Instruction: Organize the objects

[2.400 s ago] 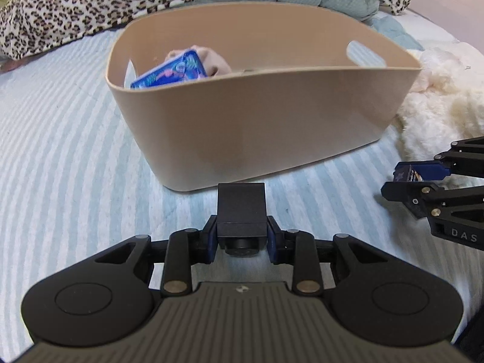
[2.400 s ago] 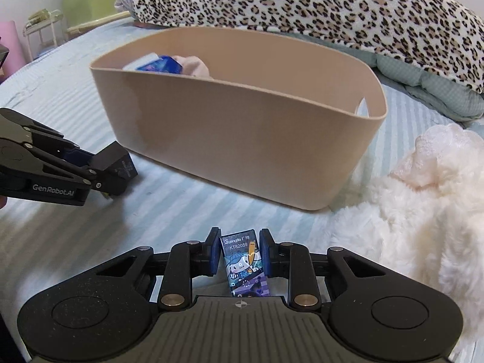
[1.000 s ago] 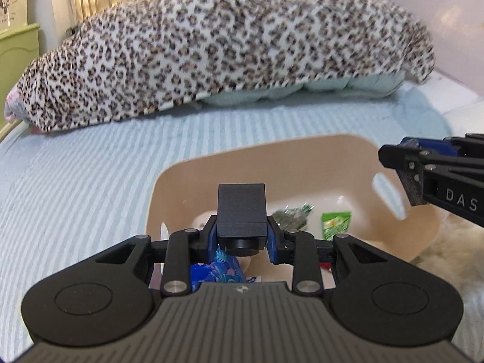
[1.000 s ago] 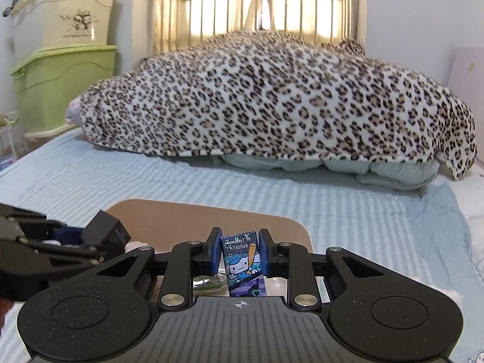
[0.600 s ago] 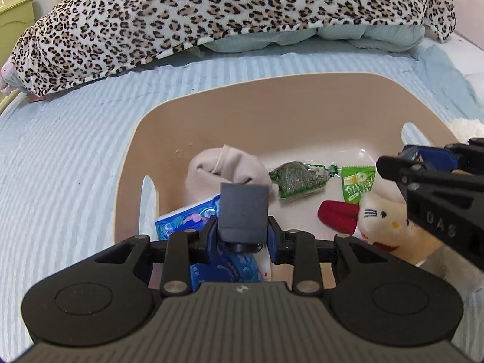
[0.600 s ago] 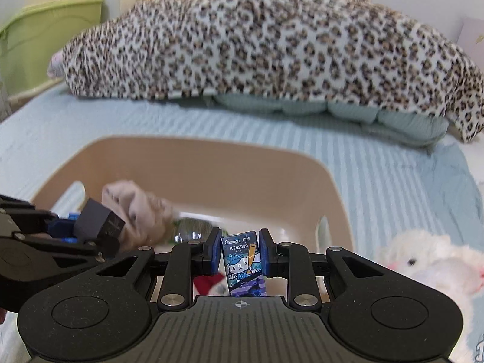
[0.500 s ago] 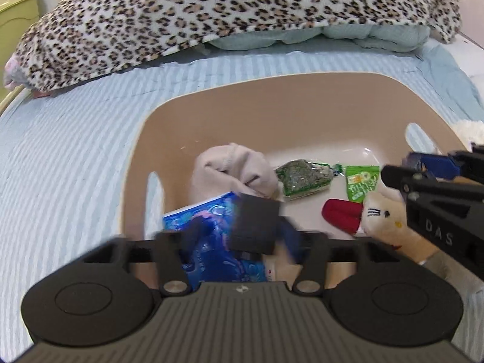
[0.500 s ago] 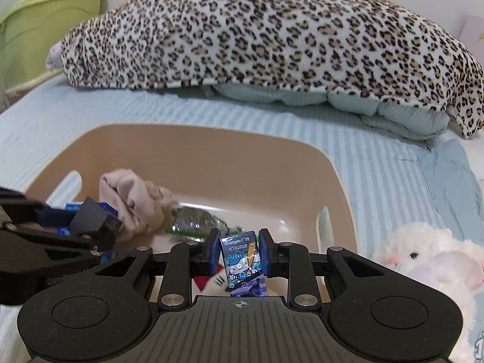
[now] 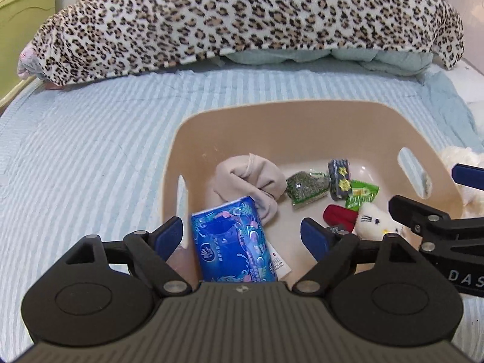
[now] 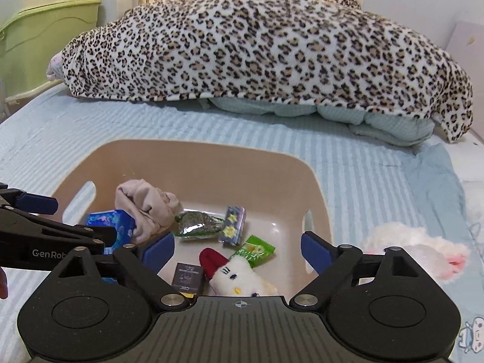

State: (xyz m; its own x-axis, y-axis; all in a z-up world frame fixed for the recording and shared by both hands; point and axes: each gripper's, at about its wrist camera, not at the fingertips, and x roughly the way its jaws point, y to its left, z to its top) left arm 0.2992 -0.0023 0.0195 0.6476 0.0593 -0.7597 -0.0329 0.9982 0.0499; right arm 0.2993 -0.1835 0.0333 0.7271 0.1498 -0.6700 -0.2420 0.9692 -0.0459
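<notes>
A beige plastic basket [image 9: 302, 121] [image 10: 193, 157] stands on the striped bed. Inside lie a blue tissue pack [image 9: 233, 242], a pink sock [image 9: 251, 178], a green herb bag [image 9: 305, 184], a starry purple card box [image 9: 340, 178] [image 10: 233, 225], a green sachet [image 9: 361, 193], a white cat plush with a red bow [image 9: 372, 220] and a small black box [image 10: 187, 276]. My left gripper [image 9: 242, 236] is open and empty above the basket's near left. My right gripper [image 10: 236, 248] is open and empty above the basket's near side.
A leopard-print blanket [image 10: 266, 48] lies over a pale quilt at the far side of the bed. A fluffy white plush [image 10: 417, 248] lies right of the basket. Green storage boxes [image 10: 45, 42] stand at far left.
Both grippers have opened over the basket. The black box has dropped from the left gripper and the starry card box from the right; both now lie in the basket.
</notes>
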